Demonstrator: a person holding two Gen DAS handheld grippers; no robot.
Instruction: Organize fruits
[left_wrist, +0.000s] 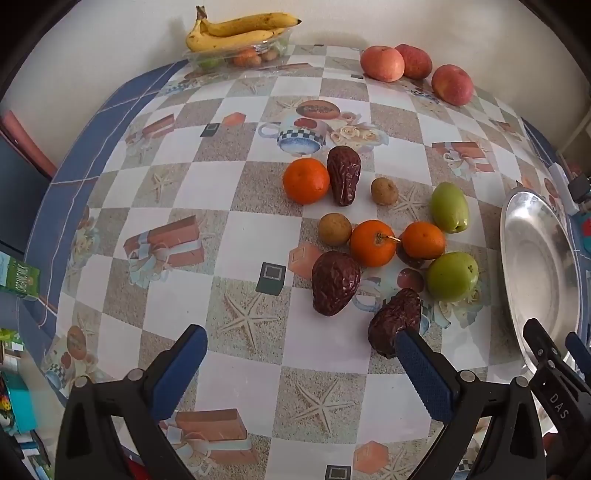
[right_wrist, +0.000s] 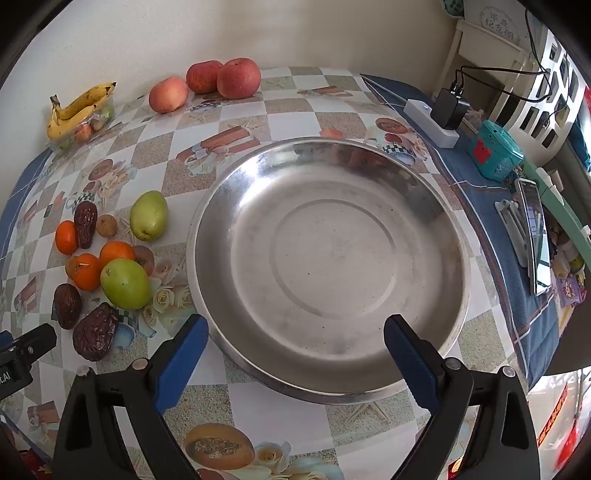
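Both jaws gape wide, holding nothing; the left gripper (left_wrist: 301, 345) half-hides a wrinkled date (left_wrist: 395, 325) behind its right pad; the right gripper (right_wrist: 295, 334) frames a round steel dish (right_wrist: 436, 206), near rim hidden.

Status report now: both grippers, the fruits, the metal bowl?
Left gripper open, right gripper open, both holding nothing. Fruits loose on table, metal bowl empty. Nothing in the way.

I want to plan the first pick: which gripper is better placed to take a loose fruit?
Probably the left gripper: it is open, with the nearest date beside its fingertip. The right gripper, also open, faces the empty steel bowl.
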